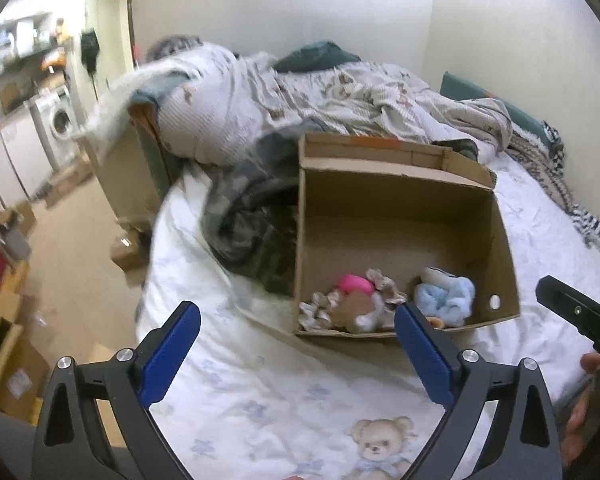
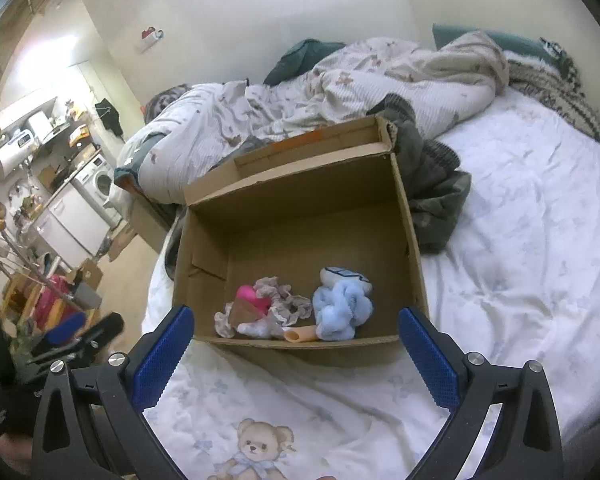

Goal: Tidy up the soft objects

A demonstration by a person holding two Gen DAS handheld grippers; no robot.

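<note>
From the left wrist view, the left tongs are spread wide and grasp nothing, hanging over the bed with its white sheet. Just ahead stands an open cardboard box on the sheet. The soft things lie along its near wall: a pink toy, a frilly patterned cloth beside it, and a fluffy light-blue toy to the right. A dark camouflage blanket lies against the box's left side. A rumpled pale quilt is heaped behind the box. A teddy bear print shows on the sheet between the fingers. Part of the right tongs enters at the right edge.

From the right wrist view, the right tongs are likewise released wide with nothing between them, poised before the box. Inside, near the front wall, sit the pink toy, the frilly cloth, the light-blue toy and a small peach tube touching the front wall. The camouflage blanket here lies at the box's right. A washing machine stands in the room at the far left.
</note>
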